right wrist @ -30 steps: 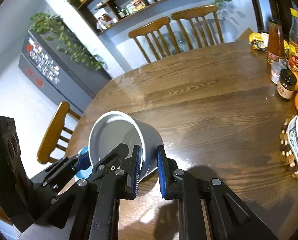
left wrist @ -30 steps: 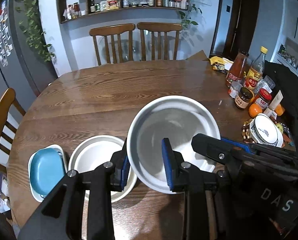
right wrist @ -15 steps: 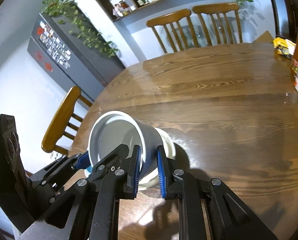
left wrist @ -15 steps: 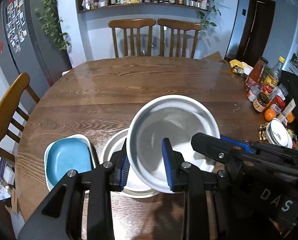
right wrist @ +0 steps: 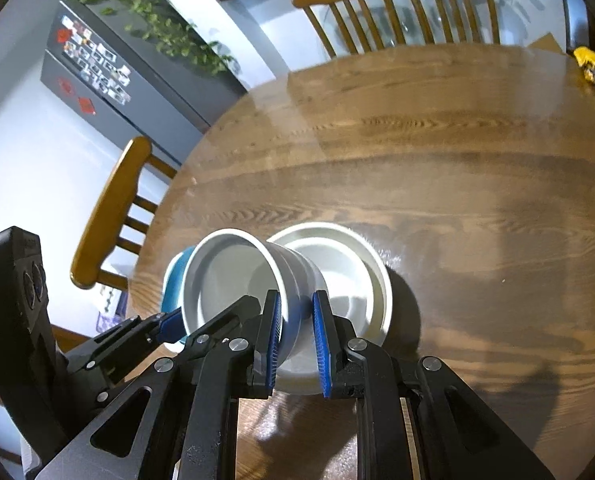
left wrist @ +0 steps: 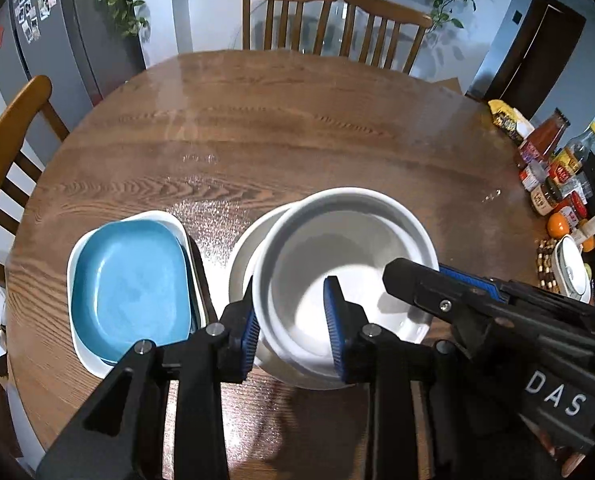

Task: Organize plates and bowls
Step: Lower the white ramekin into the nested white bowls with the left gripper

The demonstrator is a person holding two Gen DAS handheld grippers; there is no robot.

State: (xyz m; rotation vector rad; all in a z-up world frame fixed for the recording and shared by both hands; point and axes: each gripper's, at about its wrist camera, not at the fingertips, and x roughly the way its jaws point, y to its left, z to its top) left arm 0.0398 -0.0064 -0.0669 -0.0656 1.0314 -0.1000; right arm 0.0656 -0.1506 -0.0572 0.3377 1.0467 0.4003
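Round wooden table under everything. Shallow white bowl on it, blue plate just beside, on white dish. Deep white bowl tilted above shallow one. My left gripper clamps its near rim; my right gripper pinches its wall.
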